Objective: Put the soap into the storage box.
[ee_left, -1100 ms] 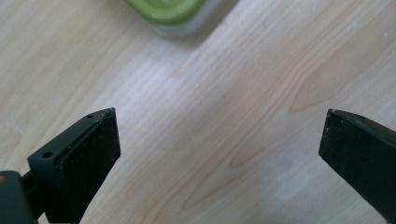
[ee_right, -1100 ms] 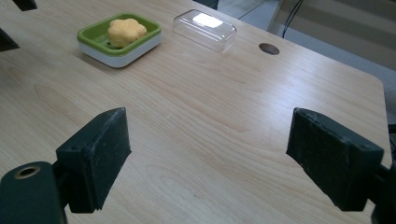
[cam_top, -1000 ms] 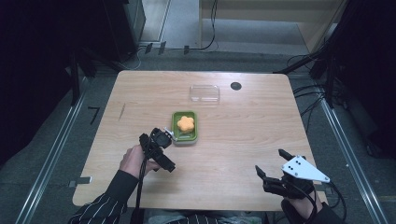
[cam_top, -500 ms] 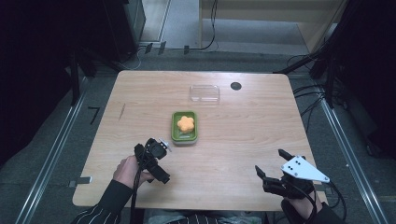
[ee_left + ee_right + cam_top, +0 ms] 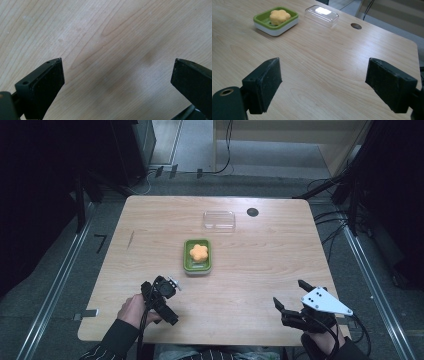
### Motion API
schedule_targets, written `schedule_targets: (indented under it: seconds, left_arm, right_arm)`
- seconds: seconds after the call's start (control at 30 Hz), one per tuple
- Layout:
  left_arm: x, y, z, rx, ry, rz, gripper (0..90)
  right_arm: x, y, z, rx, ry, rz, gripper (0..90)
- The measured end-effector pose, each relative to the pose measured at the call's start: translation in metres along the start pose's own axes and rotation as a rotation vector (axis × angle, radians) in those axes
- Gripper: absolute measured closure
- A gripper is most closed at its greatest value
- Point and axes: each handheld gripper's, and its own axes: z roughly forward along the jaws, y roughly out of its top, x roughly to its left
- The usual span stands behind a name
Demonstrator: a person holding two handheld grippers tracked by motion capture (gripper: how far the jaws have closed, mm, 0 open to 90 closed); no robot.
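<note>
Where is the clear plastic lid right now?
In the high view, the clear lid lies on the table's far side, beyond the green soap dish and left of the round hole.

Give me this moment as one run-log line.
left gripper: open, over bare table | right gripper: open, empty | orange soap: in green dish | clear lid: apart, behind dish

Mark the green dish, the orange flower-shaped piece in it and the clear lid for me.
green dish [image 5: 291,18], right gripper view, on its green rim at the near right corner.
orange flower-shaped piece [image 5: 279,16], right gripper view, on the middle of its top.
clear lid [image 5: 219,219], high view, on its flat top.
</note>
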Motion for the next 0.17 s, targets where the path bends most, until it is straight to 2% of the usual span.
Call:
schedule_targets:
  seconds: [0.17]
  left_arm:
    - [-0.0004, 0.0022, 0.0005, -0.009, 0.003, 0.002, 0.0]
  right_arm:
    - [-0.0013, -0.0008, -0.0005, -0.003, -0.004, 0.005, 13.6]
